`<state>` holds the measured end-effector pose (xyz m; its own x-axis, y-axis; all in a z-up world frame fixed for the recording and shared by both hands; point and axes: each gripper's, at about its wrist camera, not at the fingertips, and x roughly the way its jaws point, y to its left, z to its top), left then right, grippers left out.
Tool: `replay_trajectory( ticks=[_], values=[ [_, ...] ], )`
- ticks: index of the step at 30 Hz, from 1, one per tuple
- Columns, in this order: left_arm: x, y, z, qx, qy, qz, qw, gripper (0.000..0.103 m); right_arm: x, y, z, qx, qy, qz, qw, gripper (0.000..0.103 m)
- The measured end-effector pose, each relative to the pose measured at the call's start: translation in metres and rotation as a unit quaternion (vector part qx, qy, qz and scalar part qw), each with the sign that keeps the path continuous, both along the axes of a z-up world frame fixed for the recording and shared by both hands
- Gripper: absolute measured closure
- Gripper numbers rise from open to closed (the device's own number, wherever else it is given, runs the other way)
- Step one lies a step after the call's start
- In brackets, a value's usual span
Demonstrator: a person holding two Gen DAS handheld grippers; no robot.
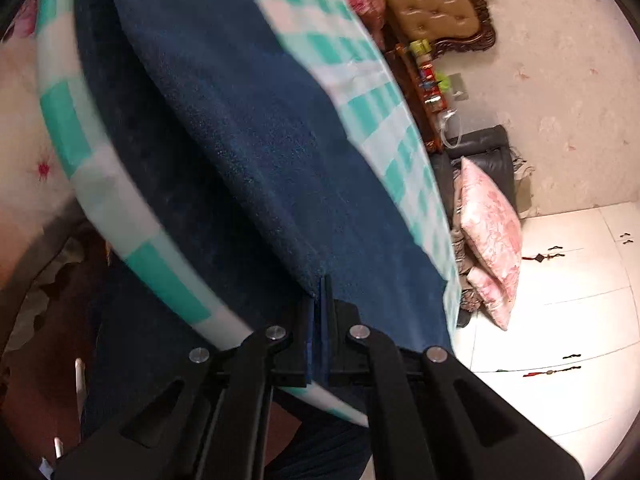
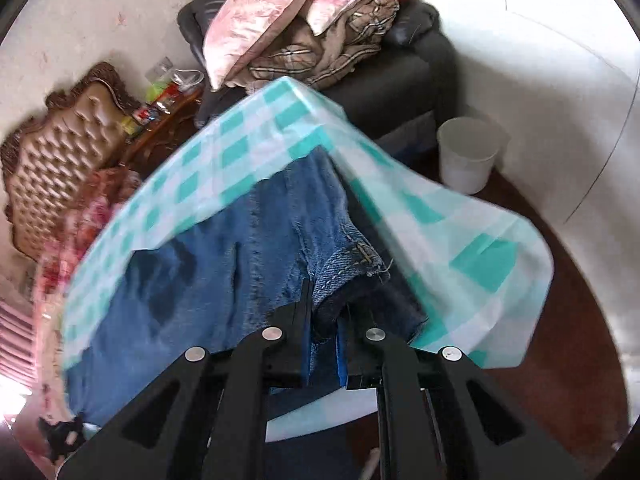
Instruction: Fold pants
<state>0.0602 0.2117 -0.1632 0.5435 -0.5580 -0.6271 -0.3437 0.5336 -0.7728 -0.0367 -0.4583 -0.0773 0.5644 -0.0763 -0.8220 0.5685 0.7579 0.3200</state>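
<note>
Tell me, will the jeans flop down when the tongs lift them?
Probably floppy: the jeans already sag and crease on the checked cloth. They look thick at the stitched hem, so likely heavyish. The right tongs pinch that hem, so slipping seems unlikely.

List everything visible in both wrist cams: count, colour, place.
jeans: 1, blue denim, on the checked cloth, edge pinched by both grippers
checked cloth: 1, teal and white, covering the surface under the jeans
pillows: 2, pink floral, stacked on the dark armchair
dark armchair: 1, black, behind the cloth-covered surface
folded blanket: 1, beige plaid, on the armchair under the pillows
bucket: 1, white, on the floor beside the armchair
tufted headboard: 1, tan with dark carved frame, against the wall
small items: several, mixed colours, on the wooden stand by the headboard
left gripper: 1, black, shut on the jeans
right gripper: 1, black, shut on the jeans hem
</note>
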Motion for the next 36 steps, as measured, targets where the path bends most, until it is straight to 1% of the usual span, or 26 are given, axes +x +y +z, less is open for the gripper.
replay_trajectory(
  ticks=[2,3,5,7,8,10,11,12,13,14,15,16,18,19,22,25,28,29,30,31,32,33,34,35,36],
  values=[
    [0.000,0.002,-0.019,-0.014,0.027,0.005,0.9995,0.101,0.004,0.000,-0.010,0.001,0.018,-0.005,1.000,0.092],
    [-0.003,0.004,-0.025,-0.025,0.032,0.009,0.9991,0.101,0.005,0.002,-0.008,-0.004,0.017,-0.002,1.000,0.092],
    [-0.008,0.005,-0.022,-0.023,0.022,0.009,0.9995,0.101,0.006,0.009,0.004,-0.020,0.005,0.004,1.000,0.092],
    [-0.008,0.003,-0.019,-0.018,0.021,0.010,0.9996,0.101,0.008,0.004,0.010,-0.017,-0.007,0.004,1.000,0.092],
    [-0.008,0.001,-0.017,-0.009,0.018,0.006,0.9998,0.101,0.009,0.002,0.009,-0.015,-0.007,0.001,1.000,0.092],
    [-0.007,-0.004,-0.019,0.000,0.018,-0.003,0.9998,0.101,0.016,-0.002,-0.004,-0.025,0.020,-0.004,0.999,0.092],
    [-0.006,-0.003,-0.022,-0.002,0.020,-0.005,0.9998,0.100,0.021,-0.001,-0.016,-0.035,0.044,-0.003,0.998,0.092],
    [-0.005,0.001,-0.028,-0.011,0.025,-0.003,0.9996,0.098,0.025,0.001,-0.023,-0.041,0.056,0.000,0.998,0.092],
    [-0.003,0.006,-0.031,-0.022,0.021,0.003,0.9995,0.097,0.028,0.005,-0.030,-0.049,0.068,0.002,0.996,0.092],
    [-0.001,0.013,-0.030,-0.018,0.014,0.009,0.9997,0.097,0.029,0.007,-0.034,-0.060,0.077,0.002,0.995,0.092],
    [-0.001,0.019,-0.029,-0.015,0.009,0.016,0.9997,0.093,0.030,0.008,-0.037,-0.068,0.082,0.002,0.994,0.092],
    [-0.001,0.027,-0.027,-0.015,0.002,0.026,0.9996,0.085,0.031,0.008,-0.039,-0.068,0.084,0.000,0.994,0.092],
    [0.003,0.046,-0.025,-0.021,-0.015,0.045,0.9986,0.076,0.032,0.008,-0.044,-0.073,0.094,0.002,0.993,0.092],
    [0.007,0.059,-0.025,-0.020,-0.018,0.058,0.9980,0.075,0.033,0.009,-0.046,-0.075,0.099,0.003,0.992,0.092],
    [0.013,0.092,-0.028,-0.028,-0.027,0.095,0.9947,0.075,0.035,0.010,-0.052,-0.080,0.105,0.002,0.991,0.092],
    [0.020,0.128,-0.031,-0.038,-0.035,0.140,0.9888,0.075,0.036,0.011,-0.052,-0.086,0.110,0.005,0.990,0.092],
    [0.024,0.164,-0.034,-0.036,-0.035,0.179,0.9825,0.076,0.034,0.012,-0.053,-0.085,0.112,0.006,0.990,0.092],
    [0.026,0.177,-0.037,-0.045,-0.039,0.190,0.9800,0.078,0.034,0.012,-0.053,-0.086,0.113,0.005,0.990,0.092],
    [0.028,0.187,-0.039,-0.050,-0.038,0.196,0.9785,0.086,0.035,0.013,-0.053,-0.087,0.115,0.005,0.989,0.092],
    [0.029,0.194,-0.039,-0.046,-0.032,0.201,0.9779,0.099,0.036,0.013,-0.052,-0.089,0.117,0.006,0.989,0.092],
    [0.029,0.200,-0.037,-0.037,-0.027,0.207,0.9771,0.101,0.037,0.014,-0.052,-0.090,0.120,0.006,0.989,0.092],
    [0.026,0.203,-0.031,-0.040,-0.032,0.206,0.9772,0.101,0.036,0.014,-0.050,-0.089,0.121,0.005,0.989,0.092],
    [0.023,0.202,-0.021,-0.025,-0.040,0.202,0.9782,0.101,0.036,0.014,-0.046,-0.088,0.119,0.004,0.989,0.092],
    [0.022,0.199,-0.011,0.001,-0.043,0.196,0.9798,0.101,0.034,0.015,-0.039,-0.091,0.112,0.003,0.989,0.093],
    [0.020,0.195,-0.005,0.016,-0.042,0.192,0.9804,0.101,0.033,0.015,-0.030,-0.095,0.102,0.004,0.990,0.093]
  ],
)
